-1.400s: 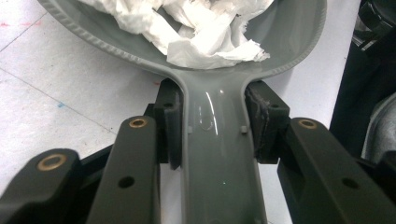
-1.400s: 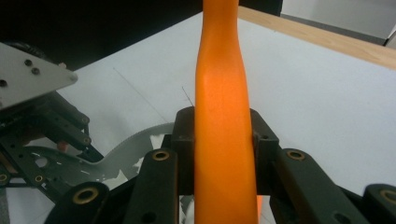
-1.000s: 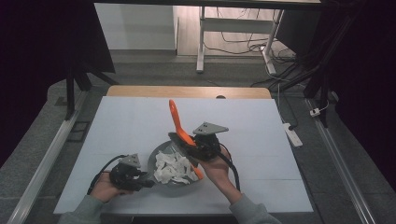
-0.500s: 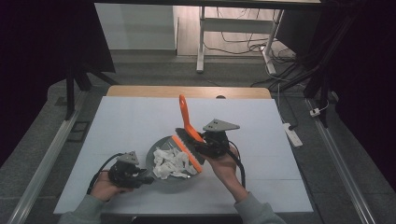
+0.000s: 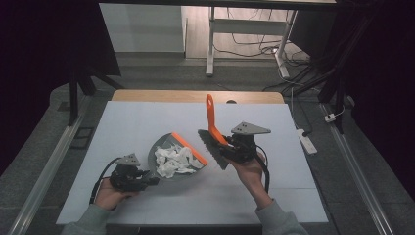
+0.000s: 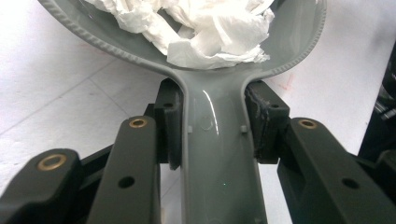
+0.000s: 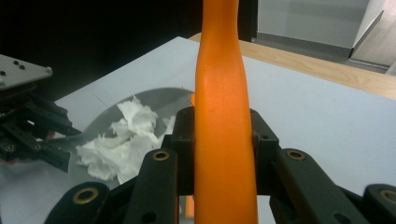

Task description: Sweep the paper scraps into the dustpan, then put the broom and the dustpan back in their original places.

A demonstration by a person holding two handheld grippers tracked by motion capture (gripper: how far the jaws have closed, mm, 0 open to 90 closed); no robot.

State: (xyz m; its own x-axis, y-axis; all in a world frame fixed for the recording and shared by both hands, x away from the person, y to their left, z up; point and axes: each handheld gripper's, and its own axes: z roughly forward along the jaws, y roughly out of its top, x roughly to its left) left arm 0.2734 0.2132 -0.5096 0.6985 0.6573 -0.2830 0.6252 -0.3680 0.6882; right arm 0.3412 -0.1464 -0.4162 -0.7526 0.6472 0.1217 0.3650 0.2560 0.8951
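Observation:
A grey dustpan [image 5: 163, 144] with an orange front lip lies on the white table, and crumpled white paper [image 5: 174, 161] is piled in it. My left gripper [image 5: 147, 180] is shut on the dustpan's handle [image 6: 217, 144], pads pressing on both sides; the paper [image 6: 201, 28] lies just beyond. My right gripper [image 5: 228, 148] hovers to the right of the pan, shut on a brush's orange handle [image 5: 211, 116], which stands nearly upright. The brush's dark bristles [image 5: 209, 146] face the pan. In the right gripper view the handle [image 7: 223, 107] rises between the jaws, with the pan [image 7: 95, 122] and paper [image 7: 122, 140] at left.
The white table top [image 5: 274, 196] has a wooden strip [image 5: 195, 96] along its far edge. A white power strip [image 5: 306, 140] lies on the floor to the right. A white frame's legs [image 5: 210, 44] and cables stand behind the table. Metal rails run along both sides.
My right gripper has carried the brush to the right, off the dustpan, and slightly up; the handle now stands more upright. The left gripper and dustpan have stayed put.

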